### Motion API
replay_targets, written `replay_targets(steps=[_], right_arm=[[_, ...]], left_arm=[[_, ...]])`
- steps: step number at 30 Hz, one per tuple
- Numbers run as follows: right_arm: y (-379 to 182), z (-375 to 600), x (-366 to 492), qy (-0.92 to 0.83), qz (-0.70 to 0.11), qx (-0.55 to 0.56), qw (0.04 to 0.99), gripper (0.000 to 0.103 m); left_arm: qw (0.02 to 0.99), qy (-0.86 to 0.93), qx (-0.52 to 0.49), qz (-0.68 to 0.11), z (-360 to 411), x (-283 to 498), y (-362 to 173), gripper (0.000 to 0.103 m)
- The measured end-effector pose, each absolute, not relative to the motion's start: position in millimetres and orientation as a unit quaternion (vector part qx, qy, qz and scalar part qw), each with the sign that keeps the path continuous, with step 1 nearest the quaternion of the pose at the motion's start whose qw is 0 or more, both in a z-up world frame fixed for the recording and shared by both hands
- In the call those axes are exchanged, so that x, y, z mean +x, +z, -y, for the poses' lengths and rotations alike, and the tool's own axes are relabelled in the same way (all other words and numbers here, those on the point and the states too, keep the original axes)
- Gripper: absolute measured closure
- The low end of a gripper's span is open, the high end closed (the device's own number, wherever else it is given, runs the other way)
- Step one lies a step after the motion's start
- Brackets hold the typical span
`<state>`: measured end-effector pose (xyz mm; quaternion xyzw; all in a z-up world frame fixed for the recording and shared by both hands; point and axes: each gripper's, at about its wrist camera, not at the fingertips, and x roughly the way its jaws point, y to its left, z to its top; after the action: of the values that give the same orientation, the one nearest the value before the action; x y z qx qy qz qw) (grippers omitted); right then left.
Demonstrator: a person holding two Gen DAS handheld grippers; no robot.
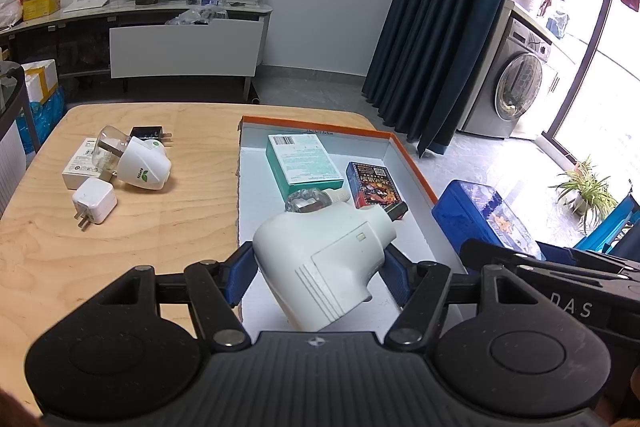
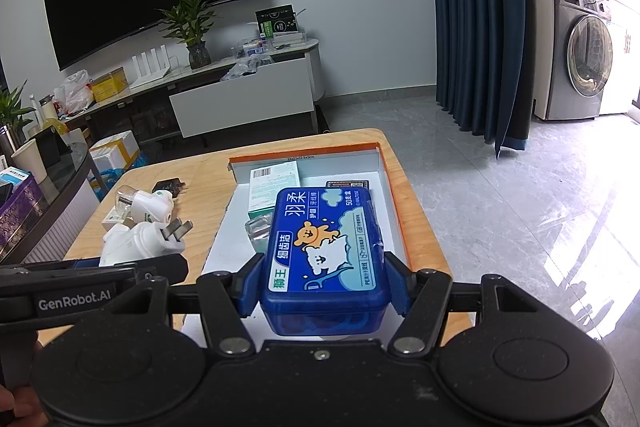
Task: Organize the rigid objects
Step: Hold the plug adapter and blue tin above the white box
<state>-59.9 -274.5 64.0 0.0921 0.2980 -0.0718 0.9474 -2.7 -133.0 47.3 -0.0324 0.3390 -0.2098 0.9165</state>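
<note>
Left gripper (image 1: 320, 269) clamped on white plastic plug-in device (image 1: 328, 259), right gripper (image 2: 324, 283) clamped on blue plastic floss box (image 2: 326, 255), both above orange-rimmed white cardboard tray (image 1: 412, 163); risk of colliding if lowered together.

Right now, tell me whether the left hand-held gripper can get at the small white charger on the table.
Probably not yet: the left hand-held gripper is shut on a white plug-in device over the box. The charger itself lies uncovered.

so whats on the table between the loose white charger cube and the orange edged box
Nothing: in the left wrist view the wood between the white charger cube and the left wall of the orange-edged box is bare.
</note>
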Motion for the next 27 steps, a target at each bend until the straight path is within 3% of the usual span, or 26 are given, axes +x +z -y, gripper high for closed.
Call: replay_targets(steps=[27], right_arm=[[64.7,273.4,-58.9,-0.071,-0.299,0.092,0.947,0.03]], left_arm=[[0.916,-0.21,-0.029,-0.341,134.1,-3.7,45.9,0.036]])
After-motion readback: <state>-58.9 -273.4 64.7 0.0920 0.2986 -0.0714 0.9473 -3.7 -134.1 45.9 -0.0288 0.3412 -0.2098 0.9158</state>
